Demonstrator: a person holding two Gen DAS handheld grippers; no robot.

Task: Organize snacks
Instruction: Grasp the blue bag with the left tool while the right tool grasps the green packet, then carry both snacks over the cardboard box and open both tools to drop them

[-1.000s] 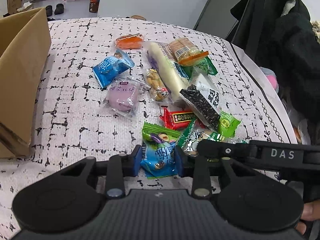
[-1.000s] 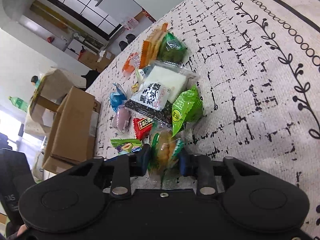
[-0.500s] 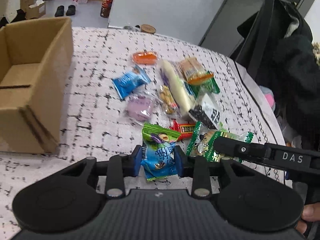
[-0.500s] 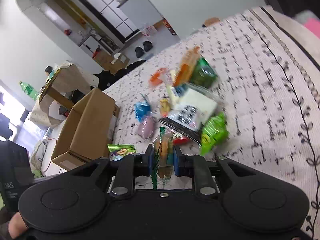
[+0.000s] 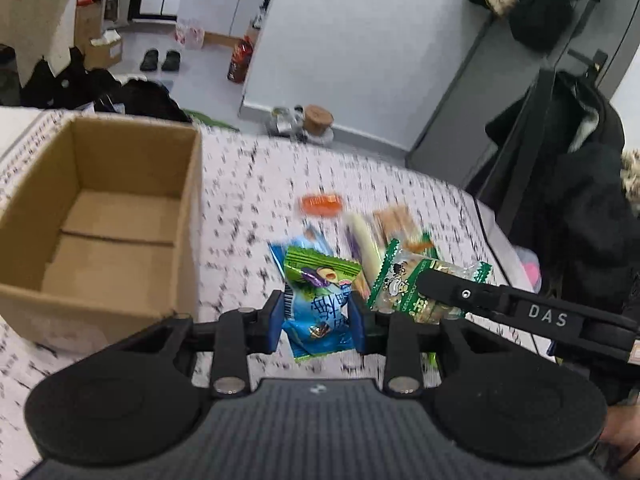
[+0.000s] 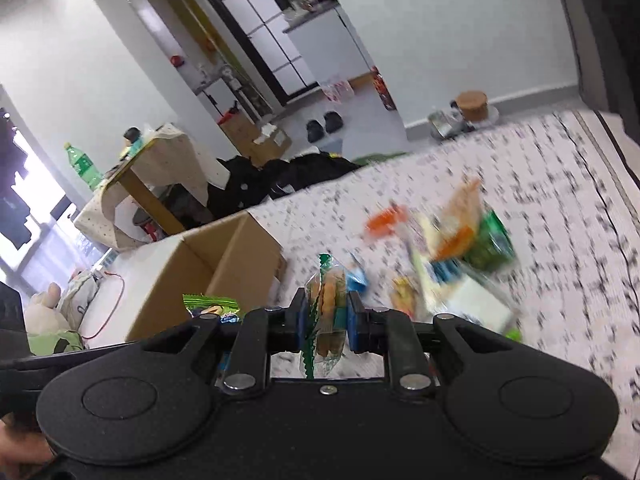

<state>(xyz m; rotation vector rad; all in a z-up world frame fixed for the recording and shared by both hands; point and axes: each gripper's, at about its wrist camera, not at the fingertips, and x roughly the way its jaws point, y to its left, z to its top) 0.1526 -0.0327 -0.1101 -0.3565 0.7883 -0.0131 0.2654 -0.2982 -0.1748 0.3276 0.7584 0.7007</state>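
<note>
While both claws hang above the patterned tabletop, left claw clamps a blue-green snack packet right of the open cardboard box; right claw pinches a green-edged cookie packet, right of that box; its jaws have just been closing on it.

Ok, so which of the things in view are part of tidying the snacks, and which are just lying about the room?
Part of the job:
- blue and green snack packet, held in the left hand-held gripper
- green-edged biscuit packet, held in the right hand-held gripper
- cardboard box, open
- loose snacks on the tablecloth

Just lying about:
- shoes
- red bottle
- green bottle
- dark coat
</note>
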